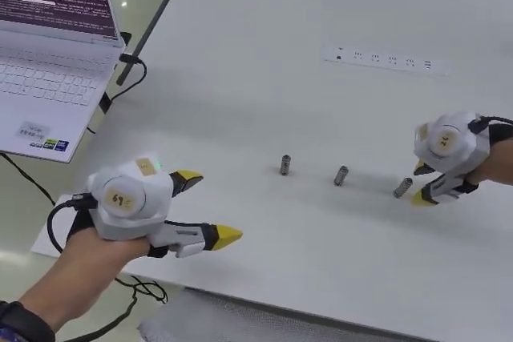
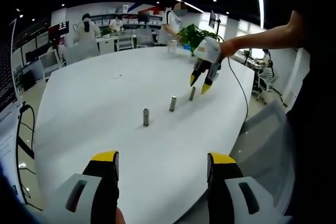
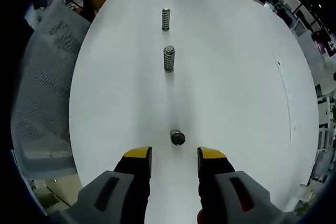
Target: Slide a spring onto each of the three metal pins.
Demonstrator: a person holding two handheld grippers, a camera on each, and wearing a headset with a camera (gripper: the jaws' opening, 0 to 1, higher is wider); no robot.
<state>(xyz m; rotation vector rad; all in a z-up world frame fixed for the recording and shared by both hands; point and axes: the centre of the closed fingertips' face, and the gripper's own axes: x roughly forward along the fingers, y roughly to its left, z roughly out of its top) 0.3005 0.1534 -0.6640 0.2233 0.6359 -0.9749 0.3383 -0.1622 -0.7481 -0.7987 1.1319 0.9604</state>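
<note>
We hold the right tool (image 3: 175, 155) with its jaws parted and nothing between them. The nearest pin (image 3: 177, 137) stands on the white surface (image 3: 236, 77) just ahead of the gap, touching neither jaw. Farther out, in line with it, stand the middle pin (image 3: 169, 58) and the far pin (image 3: 166, 19), both wrapped in spring coils. Our left tool (image 2: 164, 158) gapes wide and empty, well apart from the row. An open laptop (image 1: 48, 78) lies beyond its outer side.

Bright overhead office light, soft shadows, fisheye bending at edges.
</note>
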